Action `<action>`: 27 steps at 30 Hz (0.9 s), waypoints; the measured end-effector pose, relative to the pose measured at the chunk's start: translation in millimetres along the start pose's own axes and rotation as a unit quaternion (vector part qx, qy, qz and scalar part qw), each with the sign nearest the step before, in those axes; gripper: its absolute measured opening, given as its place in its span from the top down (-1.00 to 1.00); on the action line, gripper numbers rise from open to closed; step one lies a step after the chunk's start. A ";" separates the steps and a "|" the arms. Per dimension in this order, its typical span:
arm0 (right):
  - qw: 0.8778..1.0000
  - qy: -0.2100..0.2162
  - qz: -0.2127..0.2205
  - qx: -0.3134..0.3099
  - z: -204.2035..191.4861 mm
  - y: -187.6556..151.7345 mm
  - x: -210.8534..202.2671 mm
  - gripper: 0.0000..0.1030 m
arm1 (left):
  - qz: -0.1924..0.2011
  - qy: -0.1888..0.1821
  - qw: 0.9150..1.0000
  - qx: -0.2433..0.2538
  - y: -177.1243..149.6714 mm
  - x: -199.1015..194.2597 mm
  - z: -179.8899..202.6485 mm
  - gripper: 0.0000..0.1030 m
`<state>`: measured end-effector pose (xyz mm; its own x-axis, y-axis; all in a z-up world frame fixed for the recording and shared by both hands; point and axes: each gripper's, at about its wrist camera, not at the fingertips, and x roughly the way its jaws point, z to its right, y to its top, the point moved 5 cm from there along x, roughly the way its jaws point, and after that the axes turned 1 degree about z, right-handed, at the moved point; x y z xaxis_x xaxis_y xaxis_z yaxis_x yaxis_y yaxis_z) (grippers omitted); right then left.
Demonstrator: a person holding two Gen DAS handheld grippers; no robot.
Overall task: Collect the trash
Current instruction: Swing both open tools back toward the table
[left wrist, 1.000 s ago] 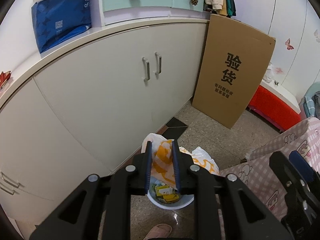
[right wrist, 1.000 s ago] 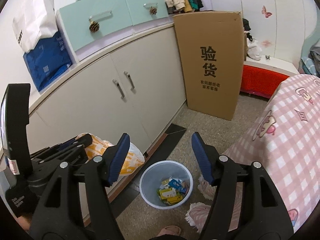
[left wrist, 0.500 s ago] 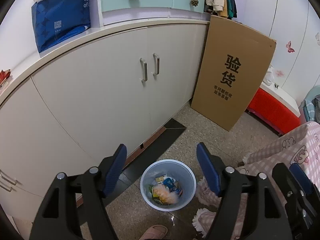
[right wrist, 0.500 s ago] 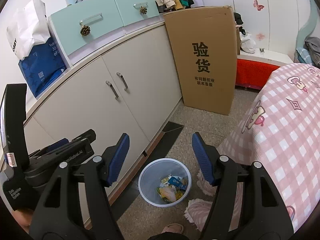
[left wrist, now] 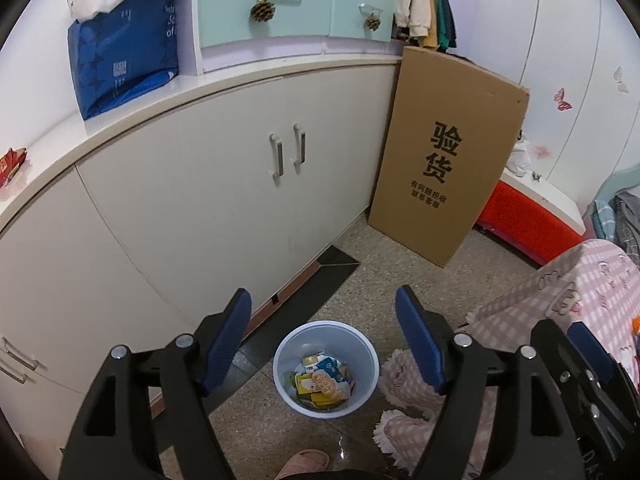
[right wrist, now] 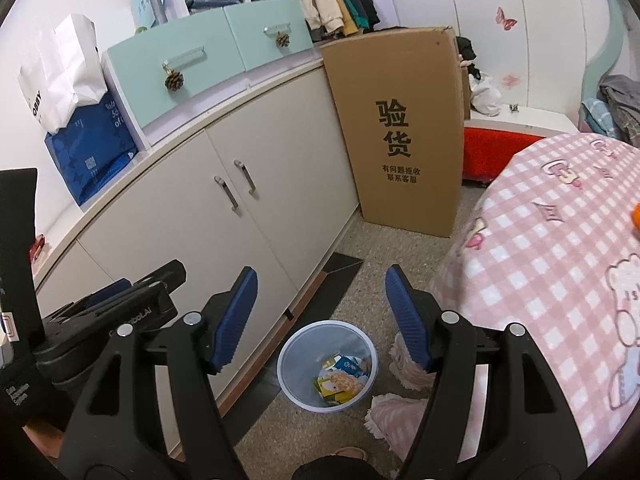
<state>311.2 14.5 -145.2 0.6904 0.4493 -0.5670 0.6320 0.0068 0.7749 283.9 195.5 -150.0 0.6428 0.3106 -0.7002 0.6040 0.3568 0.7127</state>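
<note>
My left gripper (left wrist: 324,340) has just been opening, nothing between its jaws; right gripper (right wrist: 320,316) wide, empty; I lift clear of bin (left wrist: 326,368) at 6 o'clock, then seek next trash

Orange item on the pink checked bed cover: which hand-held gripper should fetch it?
Probably right: the right hand-held gripper is open, empty and beside the pink checked bed cover bearing the orange item.

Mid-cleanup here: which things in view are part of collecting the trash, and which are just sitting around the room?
Part of the job:
- bin
- wrappers lying in it
- left gripper, open, nothing between its jaws
- right gripper, open, nothing between its jaws

Just lying about:
- cardboard box
- cabinet
- blue bag
- pink checked bedcover
</note>
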 end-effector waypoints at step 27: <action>0.963 -0.175 0.125 0.162 242.7 -34.9 -224.1 -0.35 | 0.016 -0.214 0.965 0.148 -73.6 -136.8 247.3 -0.47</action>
<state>219.8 -303.3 -113.0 0.8754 0.0724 -0.4780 0.4690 -0.3670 0.8034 268.0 -91.2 -96.3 0.7607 -0.0980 -0.6416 0.6483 0.0661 0.7585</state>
